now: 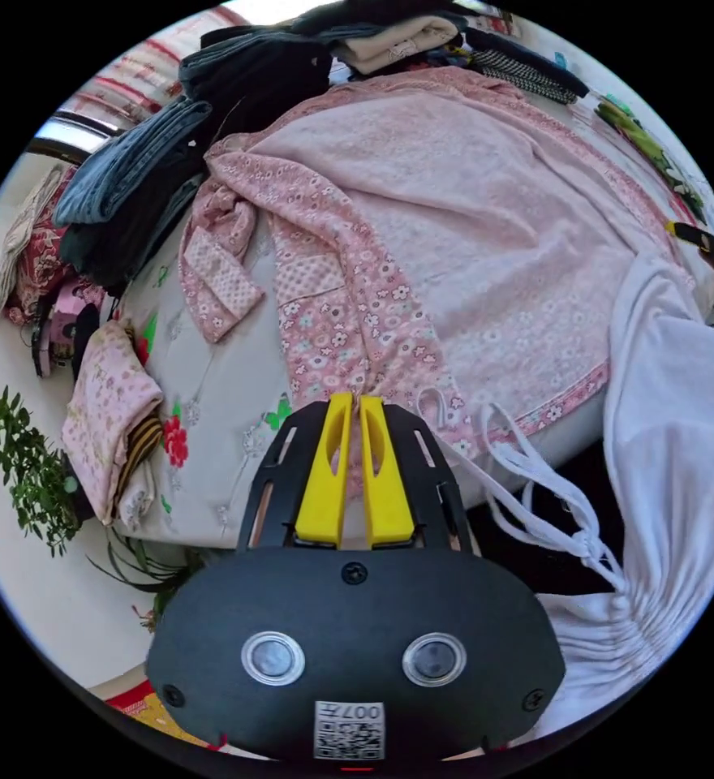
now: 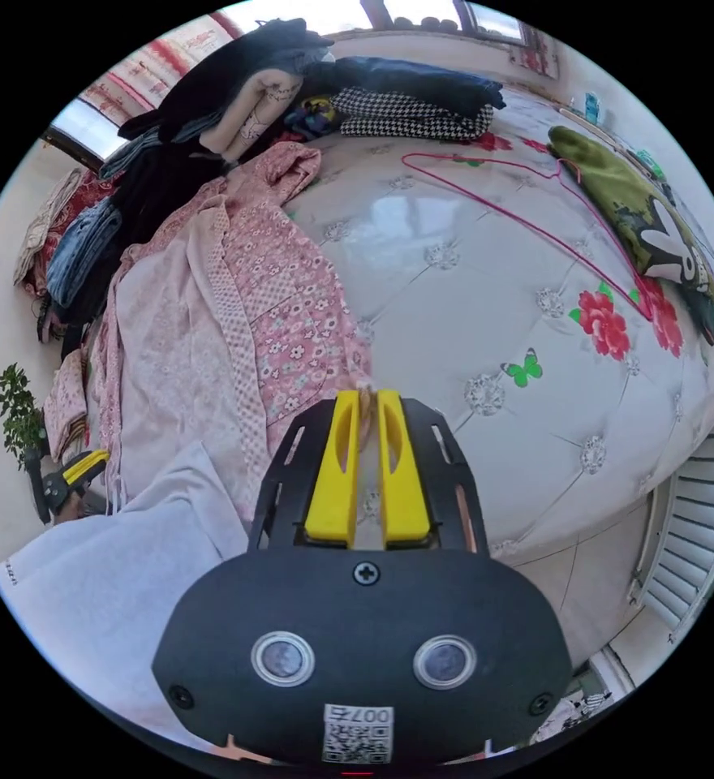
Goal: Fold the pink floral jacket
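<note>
1. left tongs (image 1: 355,399) are clenched on the near hem of the pink floral jacket (image 1: 454,235).
2. right tongs (image 2: 365,395) pinch the jacket's other near corner; both point away from the person, low over the bed (image 2: 495,324).
3. the jacket lies spread across the bed, lining up, one sleeve crumpled aside.
4. judgement: the first fold is starting; next, both corners need lifting together toward the far clothes pile (image 1: 154,162).

A pink wire hanger (image 2: 527,215) lies on the quilted bed (image 2: 470,324) beside stacked clothes (image 2: 406,101).
</note>
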